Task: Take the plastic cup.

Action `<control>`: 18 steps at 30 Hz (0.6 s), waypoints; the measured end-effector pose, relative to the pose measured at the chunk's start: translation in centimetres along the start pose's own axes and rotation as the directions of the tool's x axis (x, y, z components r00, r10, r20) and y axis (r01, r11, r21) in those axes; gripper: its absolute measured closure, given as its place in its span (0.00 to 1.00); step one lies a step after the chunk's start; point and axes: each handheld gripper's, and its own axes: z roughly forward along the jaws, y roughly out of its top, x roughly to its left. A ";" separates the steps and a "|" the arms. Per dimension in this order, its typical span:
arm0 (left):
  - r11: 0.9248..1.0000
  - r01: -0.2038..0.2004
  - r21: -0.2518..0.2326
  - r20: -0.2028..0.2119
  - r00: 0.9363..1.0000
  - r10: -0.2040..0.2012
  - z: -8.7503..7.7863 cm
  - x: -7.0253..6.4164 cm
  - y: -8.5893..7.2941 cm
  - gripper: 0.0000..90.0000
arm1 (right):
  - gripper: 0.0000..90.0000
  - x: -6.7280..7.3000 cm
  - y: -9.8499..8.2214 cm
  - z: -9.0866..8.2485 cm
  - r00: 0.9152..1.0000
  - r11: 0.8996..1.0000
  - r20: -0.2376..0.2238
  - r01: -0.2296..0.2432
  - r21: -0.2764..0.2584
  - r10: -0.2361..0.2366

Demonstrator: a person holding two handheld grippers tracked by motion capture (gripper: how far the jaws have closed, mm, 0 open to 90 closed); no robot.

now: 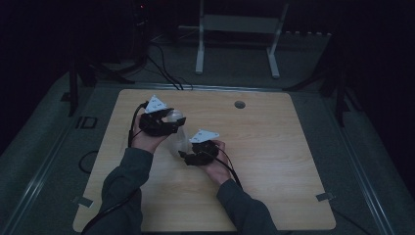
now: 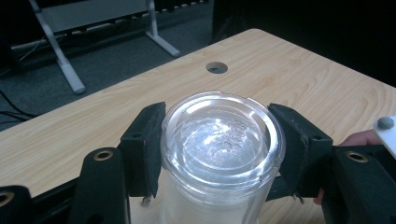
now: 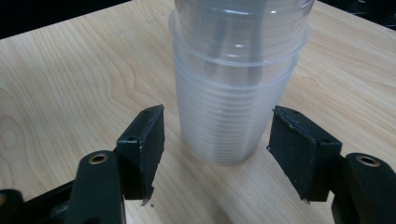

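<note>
Left gripper (image 2: 219,154) has its jaws clamped on the top of the cup stack (image 2: 222,154), while the right gripper (image 3: 217,140) sits lower down, jaws apart, cups between them but untouched.

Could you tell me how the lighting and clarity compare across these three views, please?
High view: very dim, dark surroundings, the stack of clear cups barely distinguishable on the table. Left gripper view: brighter, with white glare on the top cup's base. Right gripper view: evenly lit, cup ribs sharp, the near jaws slightly soft.
</note>
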 end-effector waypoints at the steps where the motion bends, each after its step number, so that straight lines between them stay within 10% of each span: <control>1: 1.000 0.000 -0.001 0.001 1.000 0.000 0.0 0.0 0.0 0.45 | 0.38 0.0 0.1 0.0 1.000 1.000 0.002 0.001 -0.002 -0.001; 18: 1.000 0.008 -0.019 0.007 1.000 -0.008 -0.6 0.2 0.9 0.46 | 0.30 -1.0 1.7 0.8 1.000 0.999 0.004 -0.031 -0.039 0.031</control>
